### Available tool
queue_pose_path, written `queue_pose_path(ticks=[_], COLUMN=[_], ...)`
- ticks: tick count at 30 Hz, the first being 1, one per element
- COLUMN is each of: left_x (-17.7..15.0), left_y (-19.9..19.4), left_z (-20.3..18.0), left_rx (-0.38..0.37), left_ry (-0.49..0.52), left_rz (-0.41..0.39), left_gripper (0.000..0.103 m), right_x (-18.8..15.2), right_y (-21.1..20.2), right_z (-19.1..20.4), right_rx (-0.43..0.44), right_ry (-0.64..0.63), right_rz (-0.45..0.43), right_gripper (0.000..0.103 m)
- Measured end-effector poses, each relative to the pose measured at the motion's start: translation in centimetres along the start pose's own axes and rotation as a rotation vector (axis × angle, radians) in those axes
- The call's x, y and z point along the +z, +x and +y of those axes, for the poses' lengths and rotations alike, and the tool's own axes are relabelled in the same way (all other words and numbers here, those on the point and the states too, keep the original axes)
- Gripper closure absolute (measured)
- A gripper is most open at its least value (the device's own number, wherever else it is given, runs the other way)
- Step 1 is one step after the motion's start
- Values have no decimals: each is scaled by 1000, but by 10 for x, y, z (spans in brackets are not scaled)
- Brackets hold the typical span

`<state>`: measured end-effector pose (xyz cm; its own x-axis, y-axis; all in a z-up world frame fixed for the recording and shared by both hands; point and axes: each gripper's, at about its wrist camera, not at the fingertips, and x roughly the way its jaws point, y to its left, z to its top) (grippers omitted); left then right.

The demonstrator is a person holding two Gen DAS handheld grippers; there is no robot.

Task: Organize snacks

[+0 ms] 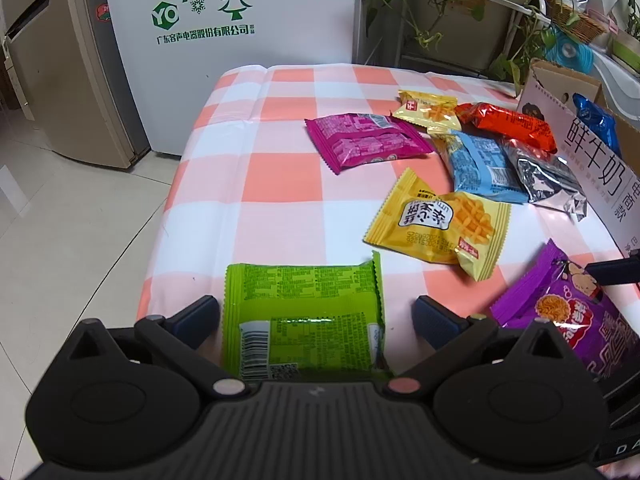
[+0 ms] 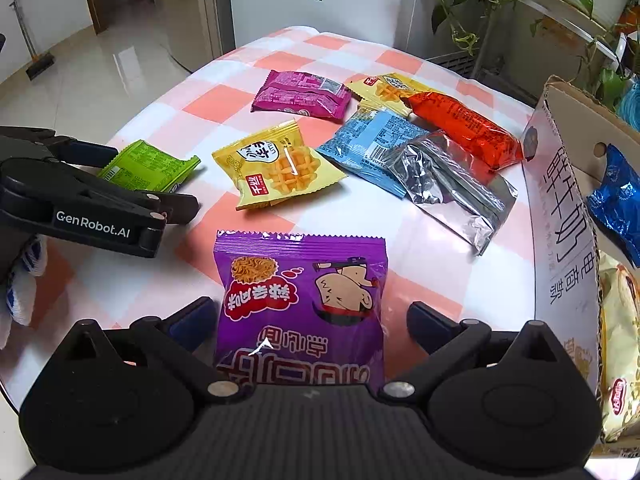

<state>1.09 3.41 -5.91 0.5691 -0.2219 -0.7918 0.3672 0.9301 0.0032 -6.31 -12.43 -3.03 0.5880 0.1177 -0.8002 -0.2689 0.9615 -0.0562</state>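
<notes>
Spread wide, the left gripper straddles a green snack packet on the checked tablecloth; the right gripper, equally released, flanks a purple noodle-snack bag, apparently untouched. Other packets lie beside the cardboard box.

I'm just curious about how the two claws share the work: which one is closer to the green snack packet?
Left. The green snack packet lies between the open left claw; the right claw straddles the purple packet beside it.
</notes>
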Motion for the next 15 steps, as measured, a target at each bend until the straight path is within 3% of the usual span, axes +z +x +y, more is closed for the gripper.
queue_pose_path(ticks=[8, 11, 13, 15], left_x=[2, 3, 4, 3], left_y=[0, -3, -7, -10], left_z=[-3, -5, -10, -15], left_rx=[3, -13, -28, -27], left_ry=[8, 12, 28, 58], left_rz=[8, 4, -4, -10], left_gripper=[2, 12, 27, 34], right_x=[0, 0, -1, -1], right_y=[-5, -8, -11, -13], right_z=[-2, -1, 1, 2], right_rx=[-2, 12, 10, 7], right_ry=[-11, -18, -31, -46], right_rz=[11, 1, -11, -18], right_gripper=[2, 12, 19, 25])
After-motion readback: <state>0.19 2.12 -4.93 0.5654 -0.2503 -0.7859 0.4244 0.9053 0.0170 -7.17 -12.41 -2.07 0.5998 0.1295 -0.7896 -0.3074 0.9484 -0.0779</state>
